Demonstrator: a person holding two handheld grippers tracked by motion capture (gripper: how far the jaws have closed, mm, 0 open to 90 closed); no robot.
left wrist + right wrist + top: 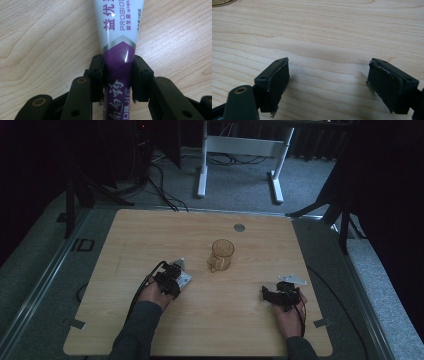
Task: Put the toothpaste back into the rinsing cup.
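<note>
Clamping a white-and-purple toothpaste tube point(117, 47) between its black pads, the left gripper point(117, 77) sits low on the wooden table point(150, 235), the tube lying flat on the boards and running straight out ahead of the jaws. An amber plastic mug point(221, 254) stands ahead of this gripper and off to its right, well apart. The right gripper point(328, 80) rests with its jaws spread wide over bare wood, nothing between them. The step in hand looks like securing the tube for a lift: the pads sit square on both flanks near the purple end, so a firm, even squeeze and a level rise should keep the soft tube from twisting or slipping.
</note>
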